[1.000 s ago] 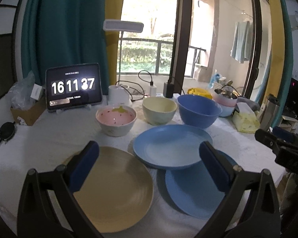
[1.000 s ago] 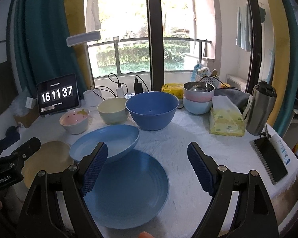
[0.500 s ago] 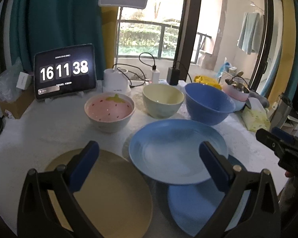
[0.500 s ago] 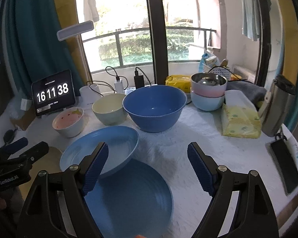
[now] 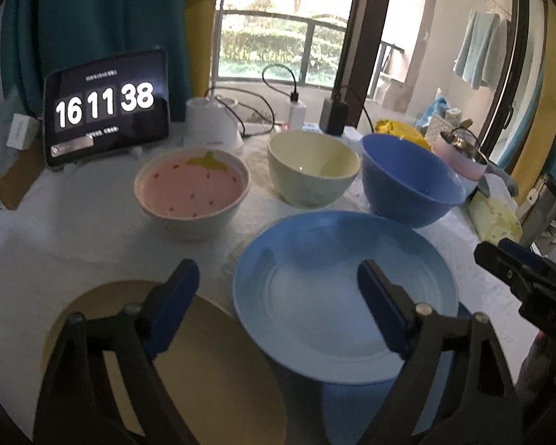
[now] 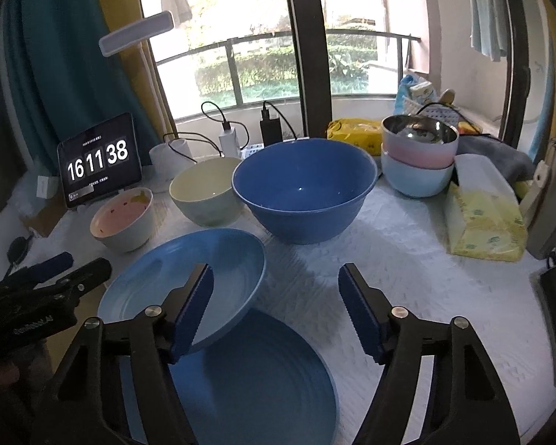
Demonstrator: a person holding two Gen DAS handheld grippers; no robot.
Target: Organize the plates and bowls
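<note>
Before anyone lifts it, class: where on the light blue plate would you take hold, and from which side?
Grip the light blue plate by its raised near edge, coming from the front. That edge rests on the dark blue plate, so it sits lifted off the cloth, leaving room for one finger beneath. Elsewhere its edge lies low.

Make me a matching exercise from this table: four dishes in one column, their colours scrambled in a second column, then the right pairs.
Things:
1. strawberry bowl
2. big bowl
3. plate under the left gripper
4. middle small bowl

Colours:
A. dark blue
B. pale cream-green
C. pink inside
D. tan

Pairs: 1-C, 2-A, 3-D, 4-B
</note>
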